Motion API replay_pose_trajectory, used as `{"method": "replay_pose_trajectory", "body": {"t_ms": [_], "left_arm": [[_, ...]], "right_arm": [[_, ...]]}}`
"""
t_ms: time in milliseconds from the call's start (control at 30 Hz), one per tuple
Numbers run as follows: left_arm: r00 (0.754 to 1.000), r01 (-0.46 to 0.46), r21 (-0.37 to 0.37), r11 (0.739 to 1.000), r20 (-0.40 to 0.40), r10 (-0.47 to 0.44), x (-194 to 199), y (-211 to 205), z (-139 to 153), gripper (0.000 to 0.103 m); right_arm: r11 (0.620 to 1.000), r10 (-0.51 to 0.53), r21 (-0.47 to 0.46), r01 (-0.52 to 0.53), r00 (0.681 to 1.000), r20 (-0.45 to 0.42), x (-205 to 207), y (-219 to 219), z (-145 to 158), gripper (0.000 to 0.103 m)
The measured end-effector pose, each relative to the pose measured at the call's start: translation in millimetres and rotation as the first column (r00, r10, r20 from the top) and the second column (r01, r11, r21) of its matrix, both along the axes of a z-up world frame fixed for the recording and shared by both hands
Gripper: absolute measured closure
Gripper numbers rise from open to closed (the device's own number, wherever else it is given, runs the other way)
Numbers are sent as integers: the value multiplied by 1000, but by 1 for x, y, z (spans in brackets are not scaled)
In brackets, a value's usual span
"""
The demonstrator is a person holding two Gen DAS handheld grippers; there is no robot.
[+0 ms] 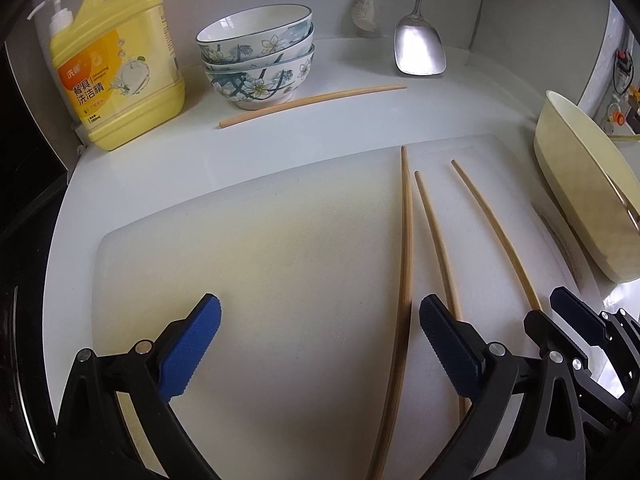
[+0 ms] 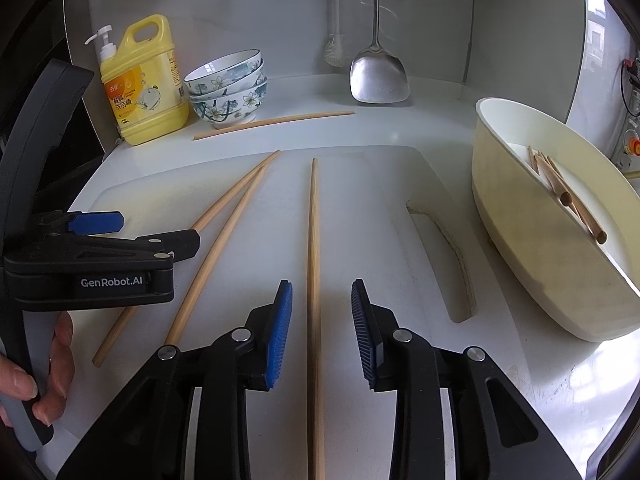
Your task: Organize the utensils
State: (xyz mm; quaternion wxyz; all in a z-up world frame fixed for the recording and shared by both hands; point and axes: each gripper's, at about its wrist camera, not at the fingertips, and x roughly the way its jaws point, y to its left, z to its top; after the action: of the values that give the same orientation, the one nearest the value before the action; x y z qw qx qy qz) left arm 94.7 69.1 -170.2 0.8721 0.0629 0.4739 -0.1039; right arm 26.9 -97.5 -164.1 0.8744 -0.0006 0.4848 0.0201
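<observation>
The right gripper [image 2: 322, 322] has its jaws partly apart, with one long chopstick [image 2: 313, 280] lying between the blue pads; neither pad presses on it. The left gripper [image 1: 320, 344] holds its jaws wide over bare board, nothing between them, and its right finger covers part of another chopstick.

Everything lies on a white cutting board [image 2: 360, 208] set on a white desk [image 2: 400, 128]. Left of the long chopstick, two more chopsticks [image 2: 224, 236] lie with their far tips nearly meeting and their near ends spread apart. A fourth chopstick [image 2: 276, 122] lies crosswise on the desk beyond the board, just in front of a stack of flowered bowls [image 2: 228, 88]. Left of the bowls stands a yellow detergent bottle [image 2: 144, 80]. At the far wall a steel spatula [image 2: 378, 76] hangs with its blade just above the desk. To the right sits a cream oval holder [image 2: 532, 248] with several chopsticks [image 2: 568, 200] lying inside.

The near end of the long chopstick runs out of the frame. In the right wrist view the left gripper's body hides the middle of the leftmost chopstick. The far right of the room is washed out by daylight.

Both grippers tilt steeply down toward the board. A hand [image 2: 48, 376] wraps the left gripper's grey handle, fingers curled around it.
</observation>
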Motion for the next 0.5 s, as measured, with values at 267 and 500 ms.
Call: {"method": "replay_pose_trajectory", "body": {"t_ms": [267, 500], "left_arm": [[997, 52, -3, 999, 53, -51, -15, -10, 5, 36], [992, 109, -10, 994, 64, -108, -26, -20, 9, 96]], "right_arm": [[999, 26, -26, -26, 1000, 5, 1, 5, -2, 73], [999, 35, -40, -34, 999, 9, -1, 11, -1, 97]]}}
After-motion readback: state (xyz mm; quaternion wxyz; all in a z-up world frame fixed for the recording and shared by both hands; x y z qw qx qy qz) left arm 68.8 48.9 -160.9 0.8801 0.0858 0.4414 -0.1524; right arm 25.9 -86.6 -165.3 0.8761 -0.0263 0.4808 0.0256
